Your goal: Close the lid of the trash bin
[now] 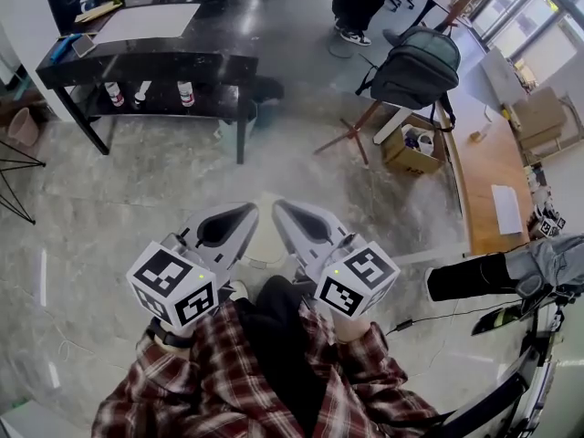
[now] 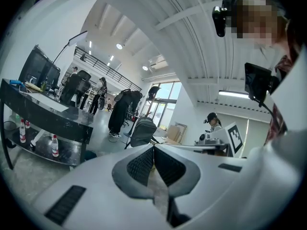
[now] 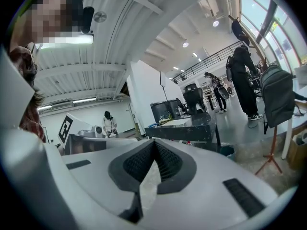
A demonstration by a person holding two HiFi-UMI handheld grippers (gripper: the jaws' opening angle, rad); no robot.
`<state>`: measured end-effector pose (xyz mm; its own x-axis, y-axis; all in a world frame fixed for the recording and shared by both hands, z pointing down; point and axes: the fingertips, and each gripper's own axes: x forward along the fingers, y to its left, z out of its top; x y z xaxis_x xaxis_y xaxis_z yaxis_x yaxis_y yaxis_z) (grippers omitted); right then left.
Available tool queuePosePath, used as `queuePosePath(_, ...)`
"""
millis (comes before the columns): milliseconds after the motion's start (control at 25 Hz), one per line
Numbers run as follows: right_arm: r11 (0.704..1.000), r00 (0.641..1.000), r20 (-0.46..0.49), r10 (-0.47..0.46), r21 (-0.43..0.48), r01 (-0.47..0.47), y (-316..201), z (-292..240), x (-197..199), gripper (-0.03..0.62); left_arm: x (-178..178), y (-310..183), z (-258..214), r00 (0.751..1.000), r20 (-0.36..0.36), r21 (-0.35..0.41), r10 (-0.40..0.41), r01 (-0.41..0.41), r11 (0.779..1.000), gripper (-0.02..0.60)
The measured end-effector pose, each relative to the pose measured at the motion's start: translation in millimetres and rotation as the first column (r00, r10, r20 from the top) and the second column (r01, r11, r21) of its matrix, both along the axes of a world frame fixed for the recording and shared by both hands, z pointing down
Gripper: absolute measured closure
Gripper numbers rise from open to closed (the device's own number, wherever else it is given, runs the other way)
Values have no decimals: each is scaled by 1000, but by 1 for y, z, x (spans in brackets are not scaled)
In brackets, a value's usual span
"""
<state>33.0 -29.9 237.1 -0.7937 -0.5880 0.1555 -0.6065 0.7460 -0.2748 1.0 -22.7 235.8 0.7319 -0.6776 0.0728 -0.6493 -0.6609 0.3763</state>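
Left gripper point(image 1: 252, 208): held low and close to the person's body, at the left, nose pointing to the far side. In its own view the two ribbed pads point(image 2: 141, 166) are pressed together at the tips, with nothing caught between them.
Right gripper point(image 1: 277, 205): just beside the left one, at the same height, and pointing the same way. Its pads point(image 3: 168, 159) also meet at the tip, and it holds nothing.
Bin point(image 1: 265, 237): a pale, rounded top with a white rim shows in the narrow space between the two grippers, near the person. The grippers cover most of it. I cannot tell whether its lid is up or down, or whether either gripper touches it.
Person: sleeves of a red and white checked shirt point(image 1: 182, 395) at the near edge, with a marker cube in front of each hand.
Table point(image 1: 146, 62): black, far left, well apart from the grippers. A sheet of paper point(image 1: 151, 21) lies on top, and bottles point(image 1: 185, 92) stand on its lower shelf.
Backpack point(image 1: 415, 67): dark green, far right, sitting on a stand.
Cardboard box point(image 1: 409, 153): open, on the floor point(image 1: 137, 190) below the backpack.
Desk point(image 1: 493, 167): wooden, along the right side.
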Motion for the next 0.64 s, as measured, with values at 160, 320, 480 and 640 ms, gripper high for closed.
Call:
queuePosePath(160, 1000, 1000, -5, -1, -2, 1, -2, -1, -2, 580, -4, -1, -1, 1000, -5, -1, -7, 7, 1000, 569)
queuePosePath(320, 1000, 1000, -7, -10, -4, 10, -2, 0, -3, 580, -5, -2, -2, 1000, -11, 2, -20, 20, 1000, 569)
queuePosePath(480, 1000, 1000, -11, -18, 4, 18, -2, 0, -1, 582, -1, -1, -3, 1000, -9, 8, -26, 26, 1000, 569)
queuePosePath(640, 1000, 999, -16, -29, 10, 29, 0, 0, 0, 580, 3, 1, 0, 1000, -4, 9, -28, 28, 1000, 569)
